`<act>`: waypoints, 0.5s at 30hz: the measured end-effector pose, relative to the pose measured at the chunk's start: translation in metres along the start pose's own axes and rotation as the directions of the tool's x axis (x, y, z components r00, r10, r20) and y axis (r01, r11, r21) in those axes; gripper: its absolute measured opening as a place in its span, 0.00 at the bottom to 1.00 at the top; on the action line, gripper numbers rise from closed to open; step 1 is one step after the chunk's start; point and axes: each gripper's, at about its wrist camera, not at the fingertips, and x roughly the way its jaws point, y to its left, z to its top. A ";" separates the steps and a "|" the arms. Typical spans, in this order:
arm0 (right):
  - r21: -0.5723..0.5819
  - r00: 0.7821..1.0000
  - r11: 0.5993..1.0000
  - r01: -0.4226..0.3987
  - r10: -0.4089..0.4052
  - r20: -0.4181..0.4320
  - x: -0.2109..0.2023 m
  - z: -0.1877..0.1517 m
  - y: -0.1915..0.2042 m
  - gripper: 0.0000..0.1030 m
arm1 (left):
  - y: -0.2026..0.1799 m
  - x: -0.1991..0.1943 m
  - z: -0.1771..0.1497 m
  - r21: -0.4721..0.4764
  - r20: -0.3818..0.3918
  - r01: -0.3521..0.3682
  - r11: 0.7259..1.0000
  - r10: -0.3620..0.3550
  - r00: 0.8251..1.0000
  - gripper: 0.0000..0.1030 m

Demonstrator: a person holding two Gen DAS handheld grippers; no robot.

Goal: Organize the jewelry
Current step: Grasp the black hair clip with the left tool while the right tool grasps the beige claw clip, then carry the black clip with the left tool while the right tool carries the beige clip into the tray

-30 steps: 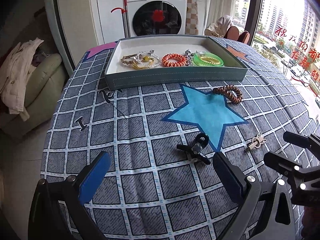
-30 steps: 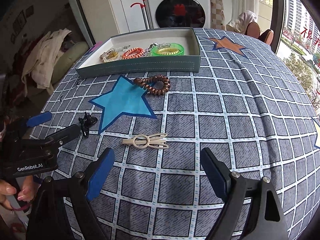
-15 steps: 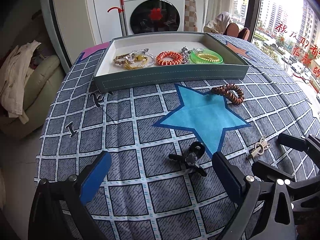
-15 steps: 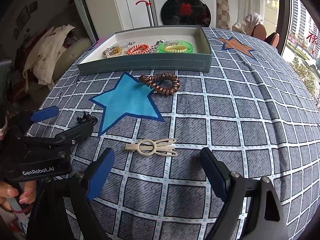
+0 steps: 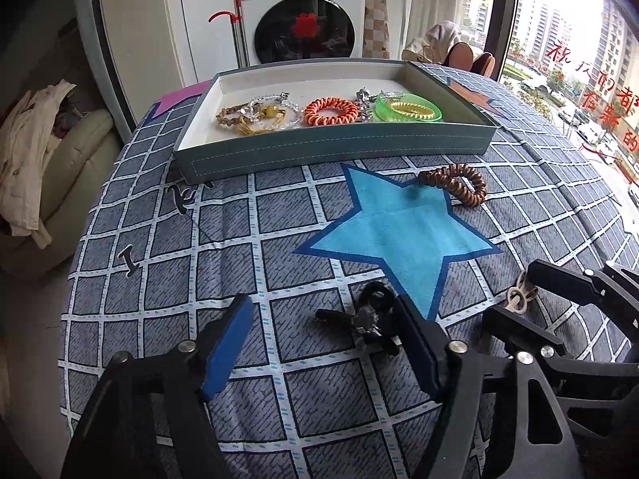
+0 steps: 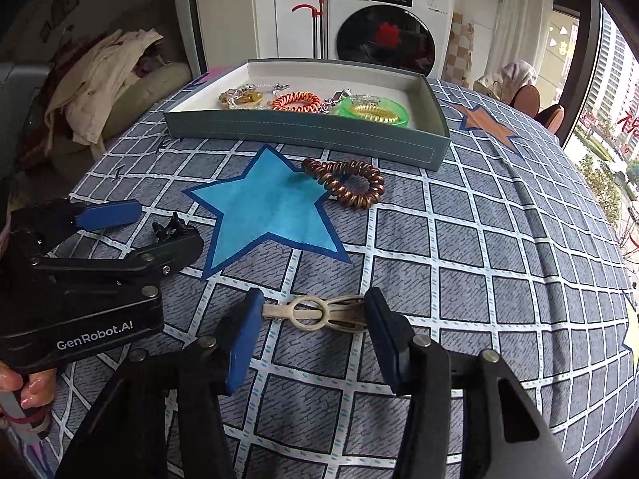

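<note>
A black hair clip (image 5: pixel 367 317) lies on the checked cloth between the fingers of my left gripper (image 5: pixel 321 307), close against the right finger. The jaws are closing, and the left pad (image 5: pixel 227 343) is still well clear of the clip. A beige hair clip (image 6: pixel 315 313) lies crosswise between the fingertips of my right gripper (image 6: pixel 314 303). Its jaws are also closing, with the pads near the clip's two ends. A brown coil hair tie (image 5: pixel 455 183) rests beside the blue star. The grey tray (image 5: pixel 331 155) behind it holds bracelets, an orange coil and a green bangle.
A washing machine (image 5: pixel 303 20) stands beyond the table. A sofa with heaped clothes (image 5: pixel 28 151) is beyond the table's left edge, and a window is on the right. The two grippers sit close side by side. A hand (image 6: pixel 24 391) holds the left one.
Both pairs of jaws have narrowed. My right gripper has come forward so that its tips bracket the beige clip. The black clip now sits nearer the left gripper's right finger.
</note>
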 end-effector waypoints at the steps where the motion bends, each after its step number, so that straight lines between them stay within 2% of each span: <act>1: 0.002 1.000 1.000 0.001 -0.001 0.000 0.000 0.000 0.000 0.54 | -0.002 -0.001 0.001 0.009 0.000 -0.001 1.000 0.001 1.000 0.75; 4: 0.009 1.000 1.000 -0.001 0.001 0.004 -0.001 -0.001 -0.001 0.53 | -0.007 -0.003 0.001 0.035 0.002 0.017 0.999 -0.017 1.000 0.55; 15: 0.072 0.999 0.997 -0.033 0.032 0.016 -0.010 -0.001 -0.015 0.54 | 0.006 -0.017 0.003 -0.001 0.023 0.048 0.999 -0.048 0.999 0.55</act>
